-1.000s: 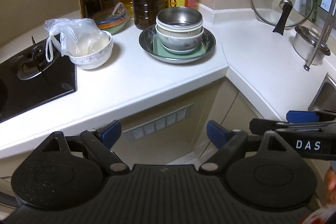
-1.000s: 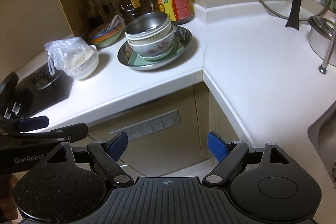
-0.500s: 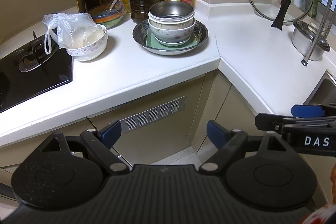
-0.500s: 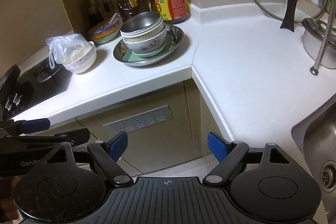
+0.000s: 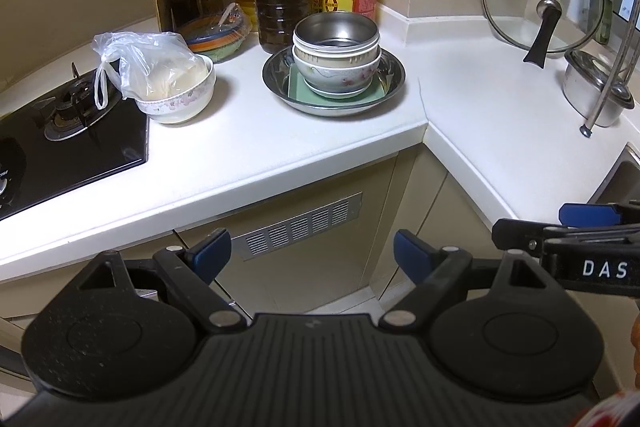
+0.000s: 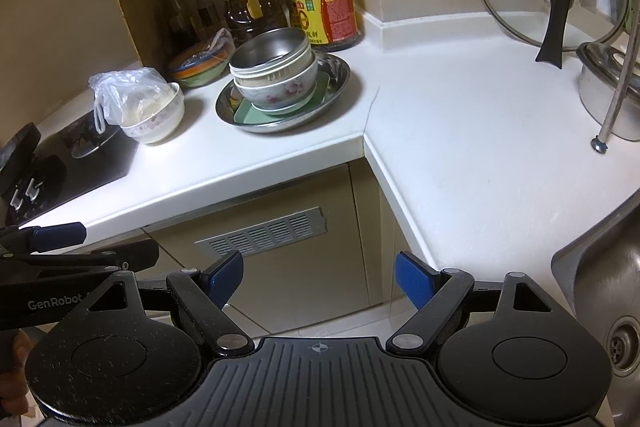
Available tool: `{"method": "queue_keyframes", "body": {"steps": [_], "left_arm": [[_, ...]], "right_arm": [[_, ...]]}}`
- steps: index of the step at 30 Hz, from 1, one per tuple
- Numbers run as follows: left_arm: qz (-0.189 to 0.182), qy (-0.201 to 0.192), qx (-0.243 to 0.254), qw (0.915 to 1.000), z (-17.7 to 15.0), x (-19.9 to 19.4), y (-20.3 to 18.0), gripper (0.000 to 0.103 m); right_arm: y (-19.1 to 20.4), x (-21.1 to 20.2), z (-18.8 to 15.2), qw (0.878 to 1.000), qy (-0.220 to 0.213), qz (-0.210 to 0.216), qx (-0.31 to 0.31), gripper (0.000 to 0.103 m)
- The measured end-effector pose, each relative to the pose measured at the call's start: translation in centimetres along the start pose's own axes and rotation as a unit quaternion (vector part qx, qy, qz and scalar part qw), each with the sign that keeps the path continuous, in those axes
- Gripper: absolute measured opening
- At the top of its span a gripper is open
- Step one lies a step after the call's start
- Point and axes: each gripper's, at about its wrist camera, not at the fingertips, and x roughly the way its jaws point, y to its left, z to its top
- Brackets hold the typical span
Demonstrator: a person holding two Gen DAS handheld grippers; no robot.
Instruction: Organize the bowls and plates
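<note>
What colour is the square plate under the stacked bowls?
Pale green plate, clearest in the right wrist view.

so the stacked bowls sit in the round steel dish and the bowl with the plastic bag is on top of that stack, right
Not quite. The stacked bowls do sit in the round steel dish, but the floral bowl with the plastic bag stands alone on the white counter beside the hob, apart from them, as the left wrist view shows.

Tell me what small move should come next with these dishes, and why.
Probably bring the right hand-held gripper forward toward the round steel bowl topping the stack. Both hand-held grippers, the left one too, hang open and empty below the white counter's edge, well short of it. That bowl nests loosely in the floral ceramic bowls on the square green plate and wide steel dish, so it should come off first.
</note>
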Motion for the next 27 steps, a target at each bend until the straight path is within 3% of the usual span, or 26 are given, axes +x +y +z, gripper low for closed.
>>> {"method": "queue_keyframes", "body": {"steps": [27], "left_arm": [[-0.005,-0.002,-0.004,1.0000,0.45,0.20,0.98,0.087]], "right_arm": [[0.73,0.73,0.68,1.000,-0.002,-0.006,0.002,0.083]]}}
